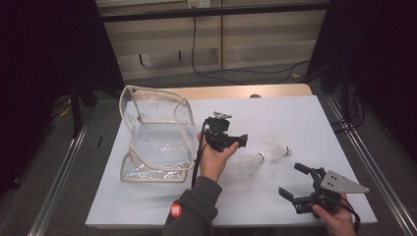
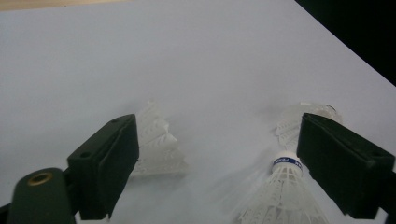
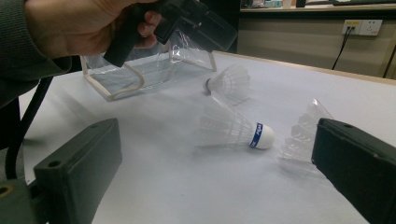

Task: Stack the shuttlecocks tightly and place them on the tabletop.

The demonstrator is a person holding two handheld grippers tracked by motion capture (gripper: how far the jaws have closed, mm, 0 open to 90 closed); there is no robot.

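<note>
White paper covers my table [image 1: 147, 206], with one clear plastic bag [image 1: 157, 135] lying open at its left. I count three shuttlecocks: one [image 1: 252, 162] and another [image 1: 278, 151] show from above, right of centre. My left tool [image 1: 231, 141] hovers over them, jaws apart, empty. My right tool [image 1: 296, 184] sits near right, jaws apart, empty.

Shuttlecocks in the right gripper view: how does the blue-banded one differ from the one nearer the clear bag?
The blue-banded shuttlecock points its cork right; the far shuttlecock points its cork left. The blue-banded one lies nearer the camera, the far one nearer the clear bag. Both are white, lying on their sides.
</note>
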